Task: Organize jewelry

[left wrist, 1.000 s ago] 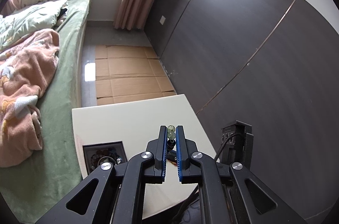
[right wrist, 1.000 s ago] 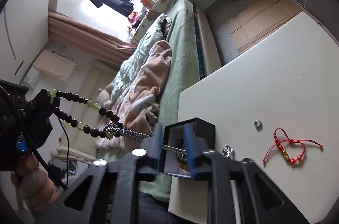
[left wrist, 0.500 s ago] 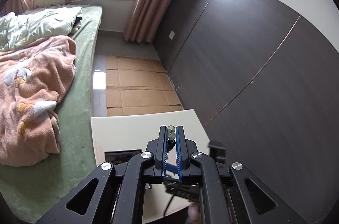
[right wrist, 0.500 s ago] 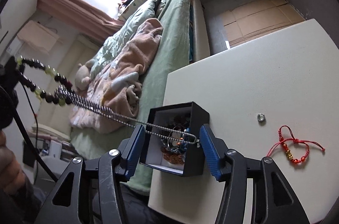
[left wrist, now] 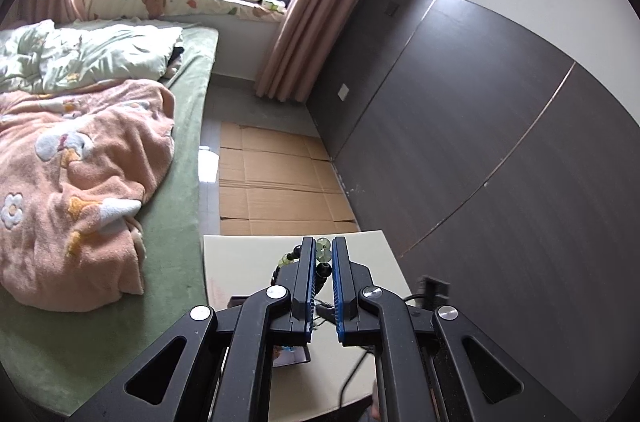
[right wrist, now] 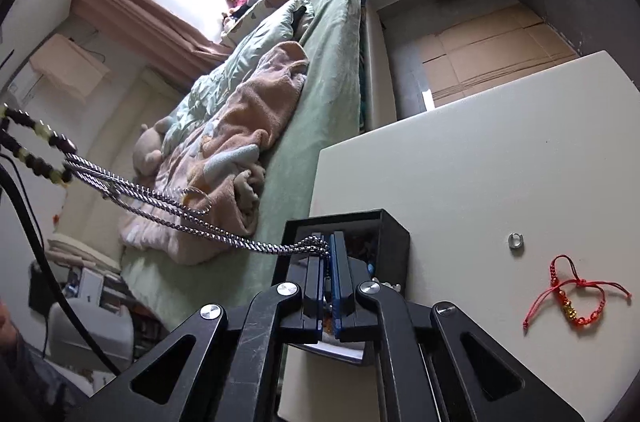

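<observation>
I see a pale cream rectangular surface [right wrist: 500, 158] standing beside a bed with a green sheet [left wrist: 176, 222], where a peach fleece blanket [left wrist: 76, 190] lies crumpled. Flattened brown cardboard [left wrist: 276, 182] covers the floor beyond the surface, and dark wood-grain wall panels [left wrist: 500, 158] run along one side.

My left gripper [left wrist: 322, 258] is clamped on a bracelet of dark and pale green beads [left wrist: 323, 250], held up above the surface. My right gripper [right wrist: 328, 262] is pinched shut on a twisted silver metal chain [right wrist: 160, 200], right over the open black square jewelry box [right wrist: 394, 236] that sits at the bed-side edge of the surface. The chain stretches taut from that gripper away from the box, out over the bed, to the beaded bracelet, and loops through it.

Only the right wrist view shows the chain at full length, the box's jumbled contents, and two loose pieces farther along the surface from the box: one small silver ring [right wrist: 516, 240] and one red cord bracelet with gold and red beads [right wrist: 576, 302]. The left view shows the wall panels and only a sliver of the box behind its own fingers.

Counted: one box, one chain, two bracelets, one ring.
</observation>
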Motion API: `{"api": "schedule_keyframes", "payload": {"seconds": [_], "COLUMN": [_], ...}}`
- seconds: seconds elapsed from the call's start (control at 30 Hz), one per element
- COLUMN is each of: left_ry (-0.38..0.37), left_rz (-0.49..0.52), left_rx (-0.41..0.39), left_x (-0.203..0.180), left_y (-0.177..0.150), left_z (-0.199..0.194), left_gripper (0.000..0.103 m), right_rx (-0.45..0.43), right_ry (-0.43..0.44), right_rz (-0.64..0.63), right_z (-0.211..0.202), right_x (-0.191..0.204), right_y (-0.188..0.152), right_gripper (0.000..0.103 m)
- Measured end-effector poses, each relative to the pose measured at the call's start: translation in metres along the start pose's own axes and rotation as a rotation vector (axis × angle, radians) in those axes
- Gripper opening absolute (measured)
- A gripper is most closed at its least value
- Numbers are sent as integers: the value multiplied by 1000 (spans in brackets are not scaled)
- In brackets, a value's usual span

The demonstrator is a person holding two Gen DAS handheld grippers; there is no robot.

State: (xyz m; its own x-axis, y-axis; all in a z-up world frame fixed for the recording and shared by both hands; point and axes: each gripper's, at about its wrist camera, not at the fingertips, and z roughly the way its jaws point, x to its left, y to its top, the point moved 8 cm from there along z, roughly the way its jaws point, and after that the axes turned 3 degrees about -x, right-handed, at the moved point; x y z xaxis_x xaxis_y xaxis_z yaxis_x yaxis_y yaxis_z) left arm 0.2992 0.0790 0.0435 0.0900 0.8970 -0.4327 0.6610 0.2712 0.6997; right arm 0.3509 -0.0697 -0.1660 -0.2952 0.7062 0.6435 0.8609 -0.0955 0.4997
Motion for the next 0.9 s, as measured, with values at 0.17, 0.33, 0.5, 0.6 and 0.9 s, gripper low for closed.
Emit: {"api": "schedule_keyframes", "payload": {"seconds": [0.17,0.33,0.5,0.6,0.9], "left_ry": [20,40,33,29,41], "left_rz": [-12,-25,-44,-49,-76], "left_rx": [9,35,87,116,181], "left_x": [11,24,32,34,46], "left_y": [-4,-11,-27,-37,-57], "left_z": [5,15,38,50,80], "left_gripper": [8,8,8,8,8], "right_rx": [-73,-136,-132,-114,22], "right_ry": [114,216,272,277,178], "right_rz": [32,28,7,-3,12], "right_z": [-22,-37,-36,-28,14], "right_x": [17,38,56,62,52], "right_y": [14,23,23,19,2], "right_gripper": [5,5,5,5,5]}}
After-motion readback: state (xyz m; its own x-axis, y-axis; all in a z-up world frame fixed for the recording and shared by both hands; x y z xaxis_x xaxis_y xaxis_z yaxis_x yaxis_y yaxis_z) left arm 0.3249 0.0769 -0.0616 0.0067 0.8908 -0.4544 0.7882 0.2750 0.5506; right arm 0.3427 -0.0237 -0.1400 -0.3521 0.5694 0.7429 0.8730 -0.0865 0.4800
